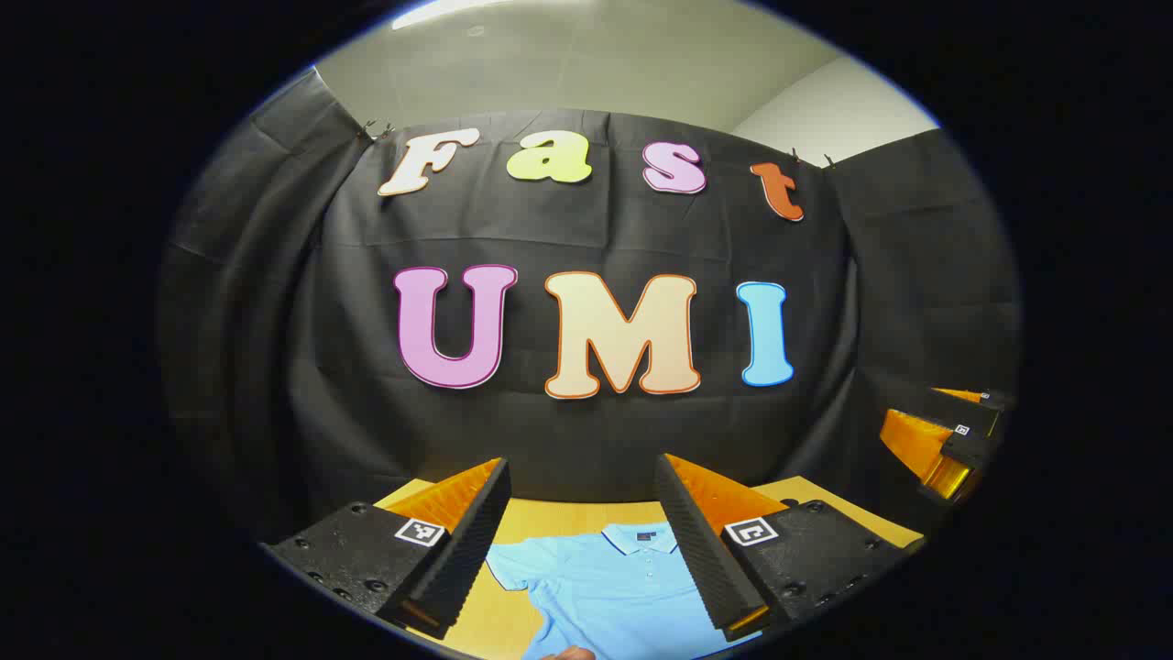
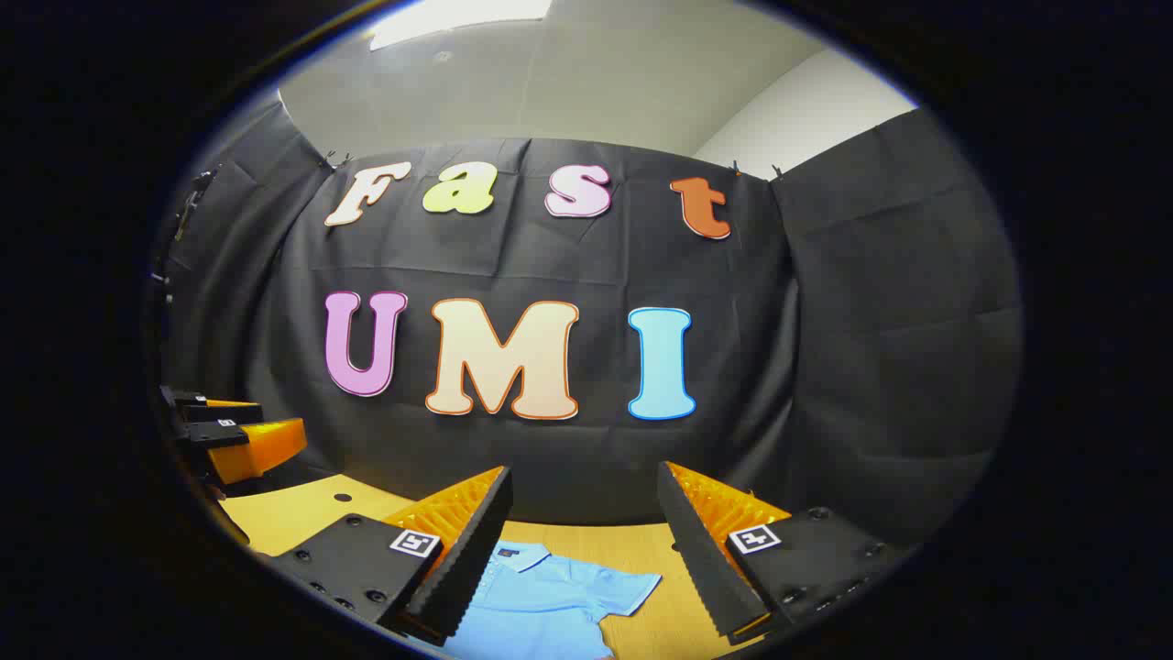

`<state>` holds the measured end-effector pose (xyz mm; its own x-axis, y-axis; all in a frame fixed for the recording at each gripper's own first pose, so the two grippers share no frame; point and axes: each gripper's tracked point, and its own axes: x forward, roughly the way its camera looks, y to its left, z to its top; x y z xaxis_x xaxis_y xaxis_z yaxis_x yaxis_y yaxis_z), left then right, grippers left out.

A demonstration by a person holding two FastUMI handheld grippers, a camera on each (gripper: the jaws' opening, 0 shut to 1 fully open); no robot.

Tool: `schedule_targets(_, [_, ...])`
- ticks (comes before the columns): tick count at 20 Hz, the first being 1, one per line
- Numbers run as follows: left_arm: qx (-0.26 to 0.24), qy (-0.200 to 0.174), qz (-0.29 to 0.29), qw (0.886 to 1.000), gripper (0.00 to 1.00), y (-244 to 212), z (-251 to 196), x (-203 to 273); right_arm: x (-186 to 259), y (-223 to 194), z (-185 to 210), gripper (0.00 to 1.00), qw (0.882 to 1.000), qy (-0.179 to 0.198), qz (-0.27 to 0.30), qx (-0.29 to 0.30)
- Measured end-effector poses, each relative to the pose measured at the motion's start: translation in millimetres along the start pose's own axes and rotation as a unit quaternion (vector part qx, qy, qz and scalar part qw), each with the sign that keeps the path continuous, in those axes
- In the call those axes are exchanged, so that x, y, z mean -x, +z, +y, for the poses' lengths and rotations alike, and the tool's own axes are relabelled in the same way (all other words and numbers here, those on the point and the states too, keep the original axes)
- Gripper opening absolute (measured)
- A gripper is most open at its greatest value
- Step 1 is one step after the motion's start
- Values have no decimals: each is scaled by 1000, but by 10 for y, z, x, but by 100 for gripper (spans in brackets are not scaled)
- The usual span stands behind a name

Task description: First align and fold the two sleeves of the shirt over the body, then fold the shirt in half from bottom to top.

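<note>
Polo shirt (image 1: 612,587), light blue, is lying flat on the wooden table (image 1: 541,518) at bottom centre as we are holding the left gripper (image 1: 583,536) and right gripper (image 2: 583,541) above it, both spread wide, gripping nothing.
</note>
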<state>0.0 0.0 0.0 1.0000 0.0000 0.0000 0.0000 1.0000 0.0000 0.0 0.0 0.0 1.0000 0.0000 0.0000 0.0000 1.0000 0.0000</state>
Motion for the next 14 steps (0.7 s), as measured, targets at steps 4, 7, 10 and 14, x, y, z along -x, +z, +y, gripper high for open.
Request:
schedule_targets(4, [-5,0,-2,1000,94,19,24,-29,-39,43,-39,98,1000,-9,-7,1])
schedule_targets(7, [-5,2,-3,1000,95,17,43,-52,-77,-9,-22,98,1000,-7,2,-1])
schedule_targets(10, [-7,4,-5,1000,95,22,56,-72,-91,-14,-21,98,1000,-8,4,-5])
schedule_targets(14, [-7,1,-2,1000,95,11,60,-73,-123,-35,-11,98,1000,-11,4,-3])
